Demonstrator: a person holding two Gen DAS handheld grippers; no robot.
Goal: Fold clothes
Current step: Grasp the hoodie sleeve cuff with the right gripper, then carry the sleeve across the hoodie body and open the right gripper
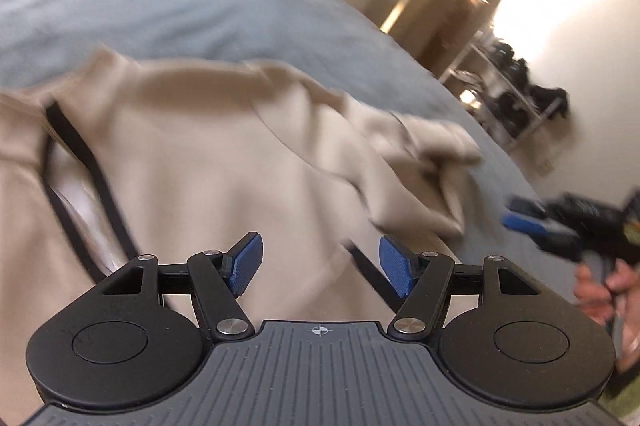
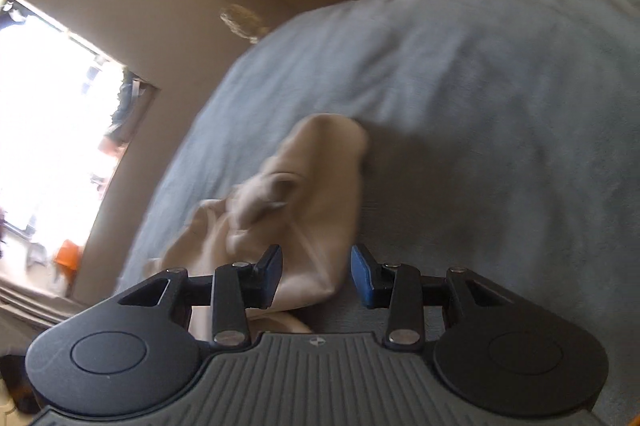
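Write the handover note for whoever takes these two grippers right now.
Left gripper: open, holding nothing, above the body of the beige garment.
Right gripper: open, holding nothing, over the garment's bunched sleeve; it also shows at the right edge of the left wrist view, gripped by a hand.
Garment: spread on the blue bedcover, black-edged opening to the left, sleeve crumpled at the right.
Done: garment laid out; no fold visible.
Left: straighten the sleeve, fold it in, then fold the body.
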